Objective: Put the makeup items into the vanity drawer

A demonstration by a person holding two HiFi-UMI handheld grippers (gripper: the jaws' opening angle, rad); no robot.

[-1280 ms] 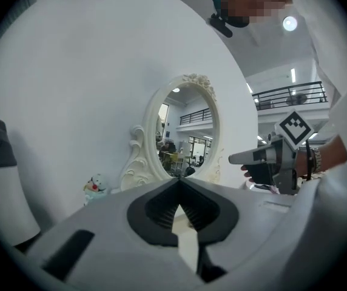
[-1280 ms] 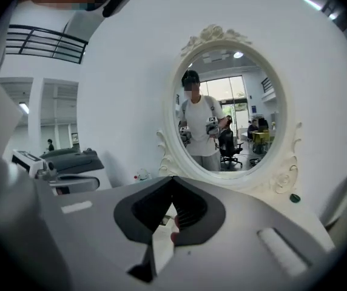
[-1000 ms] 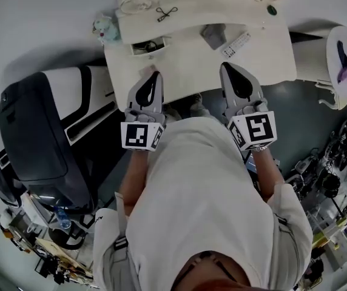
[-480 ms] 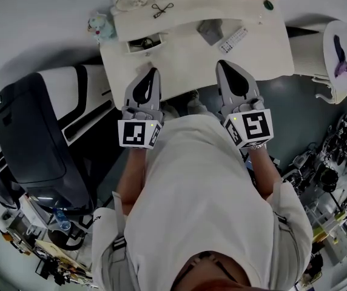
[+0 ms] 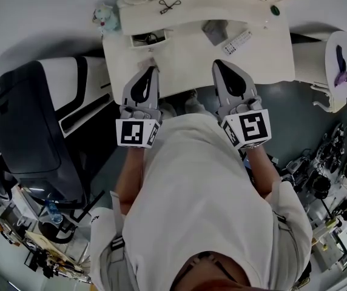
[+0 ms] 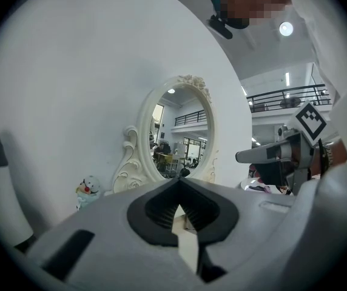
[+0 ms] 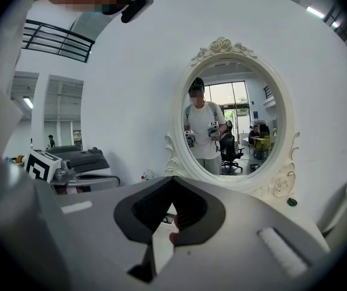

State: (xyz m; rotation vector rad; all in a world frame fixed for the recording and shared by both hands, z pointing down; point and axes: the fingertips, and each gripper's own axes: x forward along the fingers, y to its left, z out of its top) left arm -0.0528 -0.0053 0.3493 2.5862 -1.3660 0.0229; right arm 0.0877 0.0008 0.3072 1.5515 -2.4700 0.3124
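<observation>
The white vanity [image 5: 185,65] fills the top of the head view. A small drawer [image 5: 150,46] stands open at its left with dark things inside. On the top lie a grey compact [image 5: 213,32], a white flat case [image 5: 240,39], a black scissor-like item [image 5: 169,6] and a small green piece [image 5: 274,9]. My left gripper [image 5: 151,70] is shut and empty, just in front of the open drawer. The right gripper [image 5: 218,63], also shut and empty, hovers below the grey compact. The oval mirror [image 7: 234,120] faces both gripper views, with the left gripper [image 6: 179,177] and the right gripper [image 7: 172,177] pointing at it.
A small snowman toy [image 5: 105,14] sits at the vanity's back left corner. A large black and white chair [image 5: 34,126] stands on the left. A round white side table [image 5: 343,53] with a purple item is on the right, with cluttered equipment [image 5: 331,180] below it.
The right gripper has edged a little to the left over the vanity's front edge. The left gripper has stayed in place. Both jaws remain shut.
</observation>
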